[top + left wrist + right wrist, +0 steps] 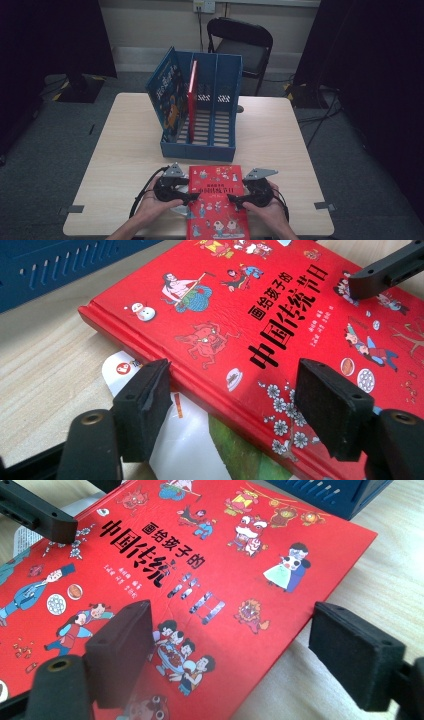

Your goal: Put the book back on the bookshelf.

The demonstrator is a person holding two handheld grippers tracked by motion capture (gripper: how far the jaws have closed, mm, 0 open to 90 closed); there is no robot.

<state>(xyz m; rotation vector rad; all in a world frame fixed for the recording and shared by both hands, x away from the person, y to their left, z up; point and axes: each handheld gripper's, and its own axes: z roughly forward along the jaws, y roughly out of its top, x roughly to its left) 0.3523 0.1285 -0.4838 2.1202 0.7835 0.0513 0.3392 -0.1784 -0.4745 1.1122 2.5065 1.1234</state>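
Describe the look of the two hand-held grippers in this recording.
Both the left hand-held gripper and the right hand-held gripper are black, each topped by a grey three-cornered plate. Their jaws end in black rectangular foam-like pads. A black cable loops from the left one. No sleeves are visible.

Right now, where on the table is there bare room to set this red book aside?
Bare tabletop lies left of the blue file rack, and more to its right, up to the table's edges. The near middle is crowded: the red book, both tools, and a thinner book underneath.
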